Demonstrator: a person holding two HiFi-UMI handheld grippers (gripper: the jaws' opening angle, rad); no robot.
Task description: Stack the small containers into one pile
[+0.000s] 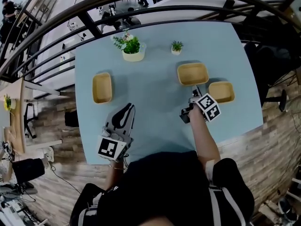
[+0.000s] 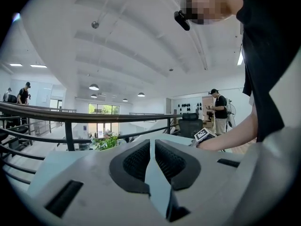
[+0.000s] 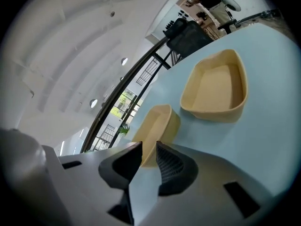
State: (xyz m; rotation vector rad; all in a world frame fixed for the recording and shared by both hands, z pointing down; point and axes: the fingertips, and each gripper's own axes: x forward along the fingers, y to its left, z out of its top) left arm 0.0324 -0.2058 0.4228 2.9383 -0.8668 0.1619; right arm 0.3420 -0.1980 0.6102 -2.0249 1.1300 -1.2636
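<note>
Spreading across the head view: pale blue table (image 1: 155,112), matte, smooth, roughly square. Three containers on it, unstacked and empty. They are shallow tan rounded rectangles with raised rims and a dull finish. One (image 1: 102,87) sits at table left, one (image 1: 193,74) right of table centre, the third (image 1: 221,92) nearer the table's right edge.

Over the table's near edge, left gripper (image 2: 151,142): ribbed black pads clenched together, empty. Over table right, right gripper (image 3: 148,146): jaws slightly parted, grasping nothing, a container rim just ahead.

At the table's far edge, cream pot (image 1: 133,55) holding a leafy plant (image 1: 130,44). Smaller potted plant (image 1: 177,47) is also there.
</note>
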